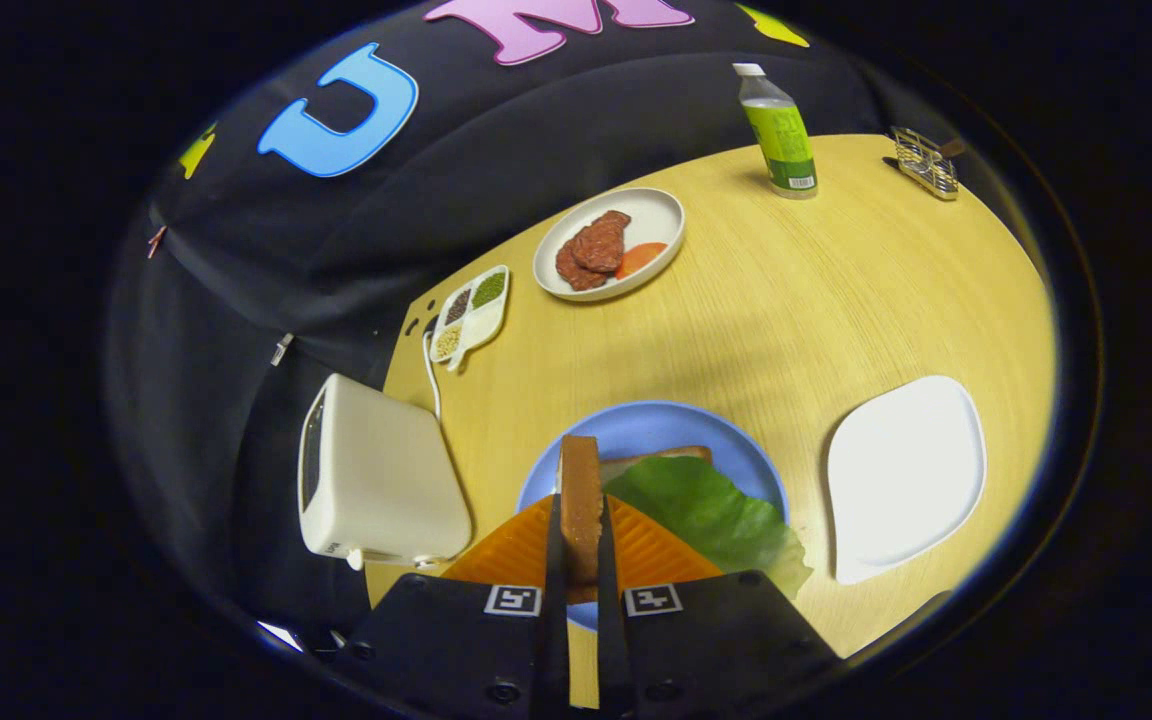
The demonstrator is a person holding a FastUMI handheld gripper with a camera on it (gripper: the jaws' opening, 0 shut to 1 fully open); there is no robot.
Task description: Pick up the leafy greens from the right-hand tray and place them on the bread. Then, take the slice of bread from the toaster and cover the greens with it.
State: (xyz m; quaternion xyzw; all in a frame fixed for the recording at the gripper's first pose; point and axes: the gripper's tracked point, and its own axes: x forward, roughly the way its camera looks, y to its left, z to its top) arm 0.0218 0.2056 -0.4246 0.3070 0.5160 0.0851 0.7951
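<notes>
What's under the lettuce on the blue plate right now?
A bread slice peeks out beyond the lettuce on the blue plate; the rest is covered. The gripper is shut on the second slice.

A green lettuce leaf [711,510] lies on a blue plate [651,430]; the gripper [582,560] clamps a brown bread slice [581,500]. The toaster [376,480] is cream, the square tray [904,475] white, the table [786,310] pale wood-grain.

Honestly, you won't find any readable words here. The bottle [781,130] has a green label with a barcode, but the print's way too small to make out. The only other signs you've got are two square black-and-white tags [513,600], one on each side of the gripper [580,525], whose fingers clamp the bread slice [581,470].
</notes>
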